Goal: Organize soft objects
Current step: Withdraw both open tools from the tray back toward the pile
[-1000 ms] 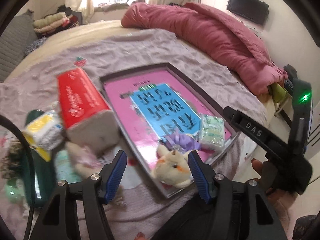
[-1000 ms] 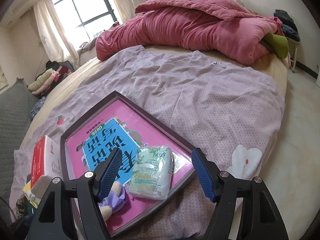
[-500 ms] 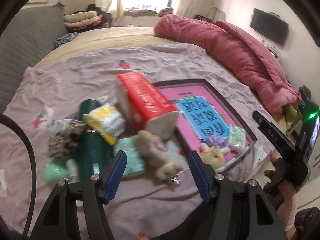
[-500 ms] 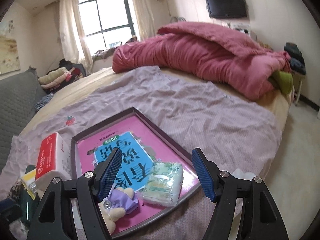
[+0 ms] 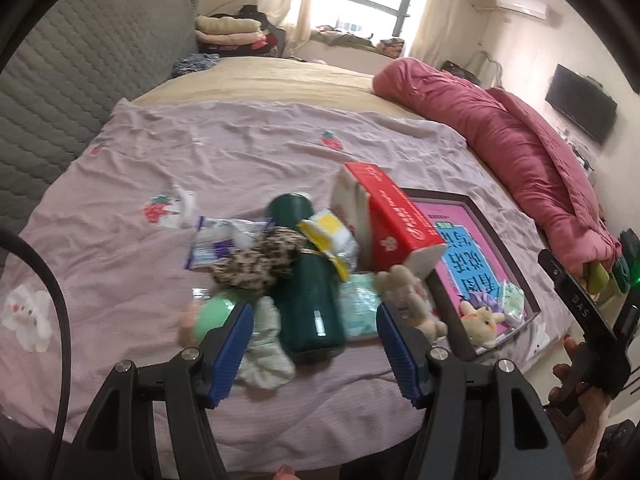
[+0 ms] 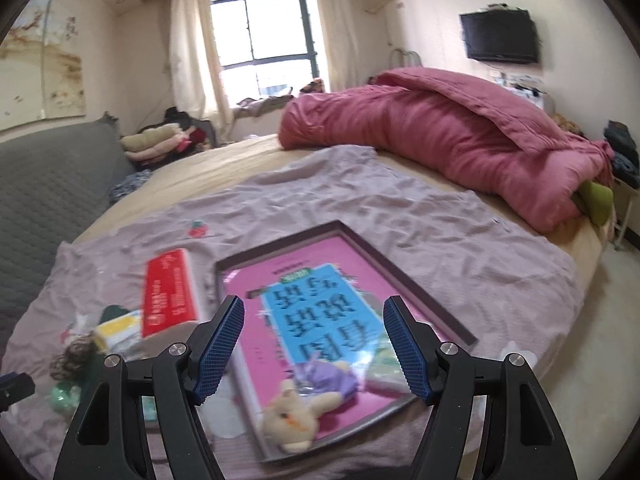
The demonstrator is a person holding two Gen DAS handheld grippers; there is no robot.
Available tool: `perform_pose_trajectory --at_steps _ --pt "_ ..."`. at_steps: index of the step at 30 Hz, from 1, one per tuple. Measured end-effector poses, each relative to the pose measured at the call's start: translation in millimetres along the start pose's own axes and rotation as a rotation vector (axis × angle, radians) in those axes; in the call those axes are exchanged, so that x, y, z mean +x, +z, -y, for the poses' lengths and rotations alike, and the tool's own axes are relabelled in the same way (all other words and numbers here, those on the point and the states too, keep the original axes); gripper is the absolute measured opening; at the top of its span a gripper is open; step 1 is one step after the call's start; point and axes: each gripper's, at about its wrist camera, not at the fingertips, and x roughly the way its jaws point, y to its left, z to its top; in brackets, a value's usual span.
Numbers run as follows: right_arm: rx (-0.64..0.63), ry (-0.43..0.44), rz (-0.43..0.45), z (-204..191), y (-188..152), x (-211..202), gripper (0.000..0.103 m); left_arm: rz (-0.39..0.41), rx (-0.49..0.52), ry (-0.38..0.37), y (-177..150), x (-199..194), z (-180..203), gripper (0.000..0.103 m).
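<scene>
A pile of small items lies on the lilac sheet (image 5: 248,152): a dark green bottle (image 5: 312,300), a leopard-print scrunchie (image 5: 260,260), a yellow-and-white pack (image 5: 328,240), a pale green cloth (image 5: 264,352), a green ball (image 5: 212,316), a small beige plush (image 5: 408,296) and a red tissue box (image 5: 396,220). My left gripper (image 5: 316,340) hangs open above the bottle, holding nothing. The dark-rimmed pink tray (image 6: 400,272) holds a plush in a purple dress (image 6: 304,412) and a pale green tissue pack (image 6: 380,368). Over the tray's near end my right gripper (image 6: 316,344) is open and empty.
A rumpled pink duvet (image 6: 440,136) lies along the bed's far side. A grey quilted headboard (image 5: 80,60) stands at the left, with folded clothes (image 5: 228,28) behind it. A hand (image 5: 576,384) shows at the right edge of the left wrist view. The bed's edge runs just right of the tray.
The left gripper has swung left from the tray to over the pile of items. The right gripper has drawn back and up from the tray. Both stayed open.
</scene>
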Motion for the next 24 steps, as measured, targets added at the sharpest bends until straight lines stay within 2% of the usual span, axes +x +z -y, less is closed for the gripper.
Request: perform_pose_trajectory --at_steps 7,19,24 --pt "-0.078 0.070 0.032 -29 5 -18 0.074 0.037 -0.051 0.043 1 -19 -30 0.064" --pt "-0.049 0.244 -0.036 -68 9 -39 0.074 0.051 -0.135 0.113 -4 -32 -88 0.064" --pt "-0.111 0.285 -0.037 -89 0 -45 0.074 0.047 -0.168 0.121 -7 -31 -106 0.064"
